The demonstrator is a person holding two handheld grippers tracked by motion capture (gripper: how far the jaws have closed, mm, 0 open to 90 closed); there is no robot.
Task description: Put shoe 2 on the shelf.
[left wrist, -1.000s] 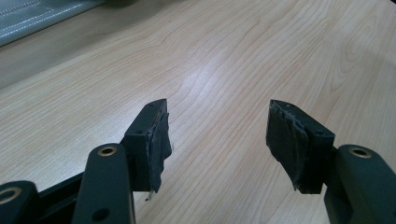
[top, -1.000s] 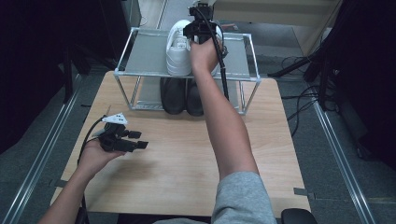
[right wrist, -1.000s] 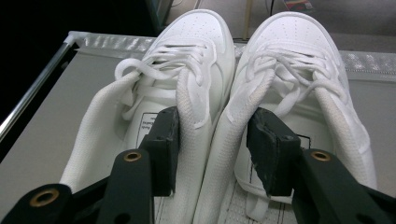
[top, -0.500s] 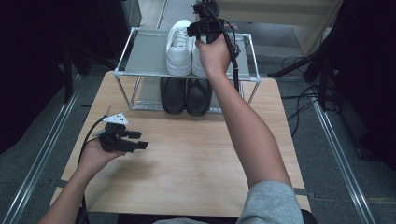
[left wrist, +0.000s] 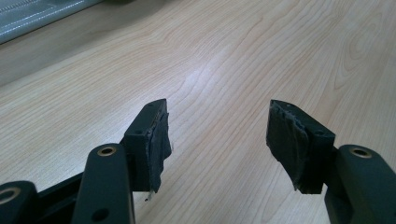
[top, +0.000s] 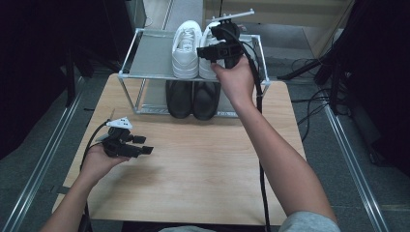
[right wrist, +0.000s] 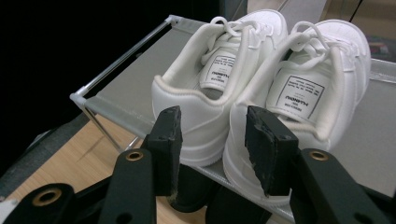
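My right hand-held gripper (right wrist: 212,140) hovers at the front edge of the shoe rack (top: 145,60), jaws apart and just opening, pads clear of the 2 white sneakers (right wrist: 261,88) standing side by side on its top shelf. 2 black shoes (top: 193,99) sit on the rack's lower level. My left hand-held gripper (left wrist: 217,140) rests over the surface (top: 203,164) in front of the rack, jaws apart on nothing.

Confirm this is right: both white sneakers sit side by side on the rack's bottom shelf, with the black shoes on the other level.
Not quite. The white sneakers sit on the top shelf of the rack; the high view shows the black shoes on the level beneath them. They do sit side by side.
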